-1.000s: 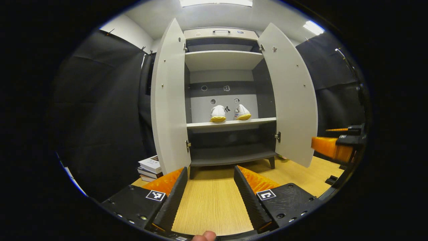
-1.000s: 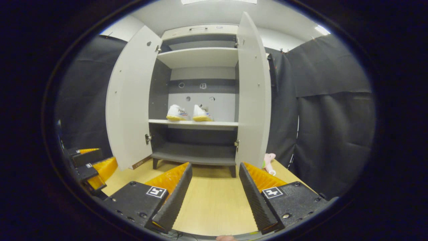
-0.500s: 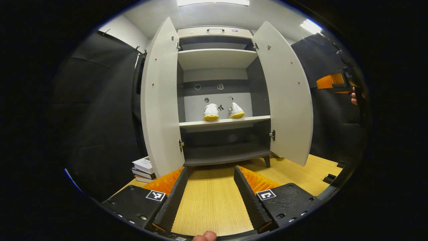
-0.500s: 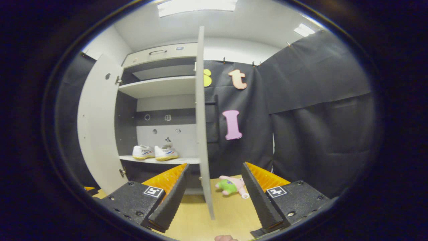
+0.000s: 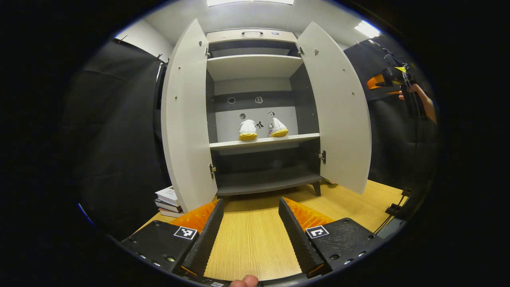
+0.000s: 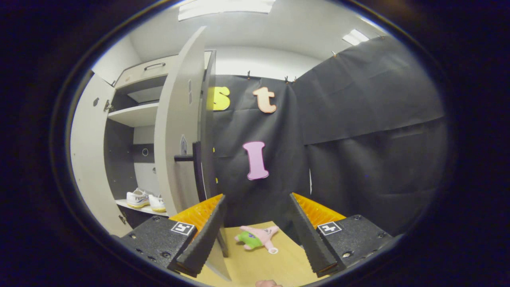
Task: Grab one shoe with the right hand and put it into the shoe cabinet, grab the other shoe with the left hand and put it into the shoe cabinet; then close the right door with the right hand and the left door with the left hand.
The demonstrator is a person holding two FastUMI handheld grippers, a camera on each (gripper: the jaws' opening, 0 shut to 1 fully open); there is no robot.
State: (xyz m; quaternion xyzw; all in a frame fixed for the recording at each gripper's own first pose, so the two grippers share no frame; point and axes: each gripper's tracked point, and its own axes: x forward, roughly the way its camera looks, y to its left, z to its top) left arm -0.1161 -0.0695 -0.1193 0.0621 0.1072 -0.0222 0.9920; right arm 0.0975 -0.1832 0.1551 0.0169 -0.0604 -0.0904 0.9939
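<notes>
The cabinet (image 5: 259, 111) stands on the wooden table (image 5: 251, 243) with both doors swung wide; in the left gripper view the left door (image 5: 185, 119) and right door (image 5: 338, 111) flare outward to either side of the shelves; in the right gripper view the right door (image 6: 179, 135) is seen from its outer face, close in front, with a dark handle sticking out of it. The two shoes sit side by side on the middle shelf (image 5: 265, 140), heels toward the camera: the left shoe (image 5: 248, 130) and the right shoe (image 5: 277, 128), near each other but apart. The left gripper (image 5: 249, 235) hangs low over the table facing the cabinet, fingers spread, nothing between them; the right gripper (image 6: 257, 231) has its fingers spread too, empty, just beside the right door's outer side; a plush toy (image 6: 257, 238) lies on the table beyond it; a stack of books (image 5: 169, 199) rests by the left door's foot.
</notes>
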